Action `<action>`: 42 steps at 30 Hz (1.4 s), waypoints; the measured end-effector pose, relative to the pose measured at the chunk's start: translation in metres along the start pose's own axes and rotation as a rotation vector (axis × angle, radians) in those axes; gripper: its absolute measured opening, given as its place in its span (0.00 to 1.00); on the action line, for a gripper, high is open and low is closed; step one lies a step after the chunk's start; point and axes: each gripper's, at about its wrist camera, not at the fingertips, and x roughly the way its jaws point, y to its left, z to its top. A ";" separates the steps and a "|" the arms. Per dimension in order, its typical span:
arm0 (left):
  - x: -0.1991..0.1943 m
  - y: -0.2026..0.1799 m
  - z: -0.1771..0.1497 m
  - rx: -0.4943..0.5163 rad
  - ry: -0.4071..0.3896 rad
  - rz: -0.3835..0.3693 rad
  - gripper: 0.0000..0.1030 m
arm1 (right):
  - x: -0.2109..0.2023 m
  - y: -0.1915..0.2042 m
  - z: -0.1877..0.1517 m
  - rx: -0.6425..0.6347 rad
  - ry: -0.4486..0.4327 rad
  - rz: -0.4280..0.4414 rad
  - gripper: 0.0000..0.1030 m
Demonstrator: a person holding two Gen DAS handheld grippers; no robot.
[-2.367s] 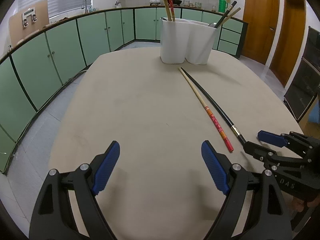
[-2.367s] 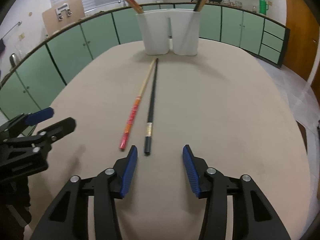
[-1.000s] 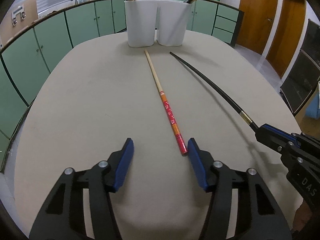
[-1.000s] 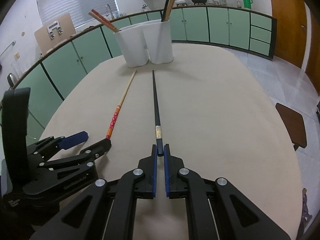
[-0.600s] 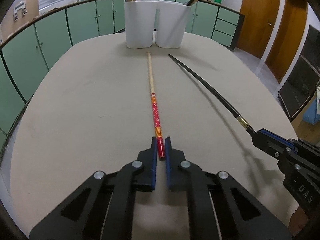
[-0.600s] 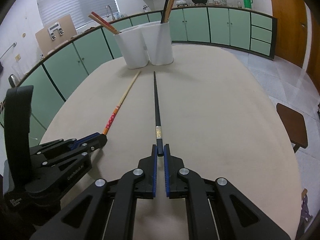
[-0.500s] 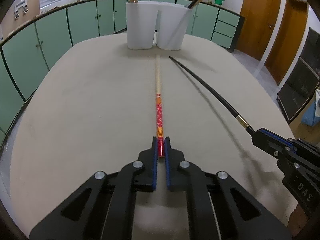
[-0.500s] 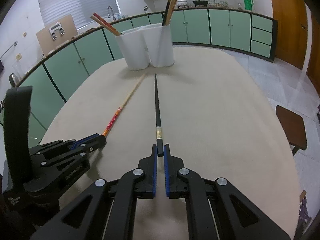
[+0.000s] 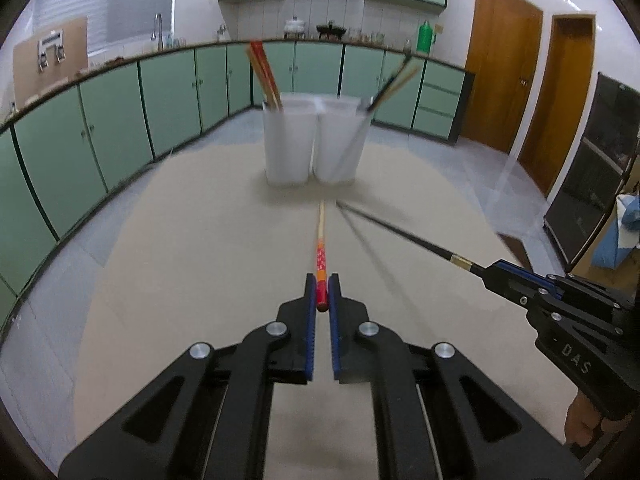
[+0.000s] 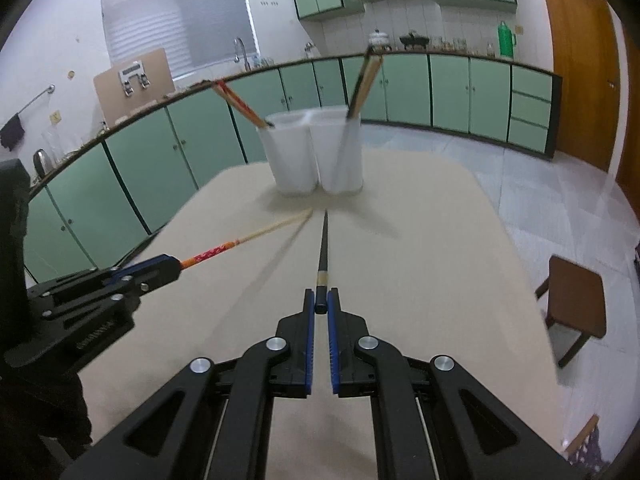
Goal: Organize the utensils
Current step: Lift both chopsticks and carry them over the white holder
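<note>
Left hand-held gripper [image 9: 322, 294]: pointing forward and downward over the beige table [image 9: 180, 280], blue pads pressed together and pinching the red-patterned end of the wooden chopstick [image 9: 321, 248]; stick running straight ahead toward the holder, appearing lifted clear of the table with a faint shadow lying beside it. Same gripper showing at the left edge of the right wrist view [image 10: 170, 268], angling in toward the centre.

White two-compartment holder [image 9: 312, 140]: standing upright at the far end of the table; left compartment carrying red-and-wood chopsticks [image 9: 264, 74] leaning left, right compartment carrying dark and pale chopsticks [image 9: 394, 82] leaning right. Free tips of both held sticks ending just short of the holder, near each other but apart.

Right hand-held gripper [image 10: 321, 306]: aiming forward and downward likewise, pads closed on the butt end of the black chopstick [image 10: 323, 248], gold band sitting just ahead of the pads. Appearing at the right edge of the left wrist view [image 9: 492, 274], a little of the person's hand [image 9: 582, 426] showing beneath it.

Wooden stool [image 10: 576, 304]: standing on the floor right of the table.
</note>
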 end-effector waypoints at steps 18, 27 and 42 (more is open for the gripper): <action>-0.056 0.000 0.083 0.059 -0.211 -0.049 0.05 | -0.039 0.017 0.108 -0.096 -0.145 0.094 0.06; -0.079 -0.006 0.110 0.101 -0.285 -0.083 0.05 | -0.059 0.030 0.150 -0.189 -0.183 0.119 0.06; -0.082 -0.011 0.181 0.153 -0.414 -0.067 0.05 | -0.062 0.041 0.231 -0.201 -0.311 0.102 0.06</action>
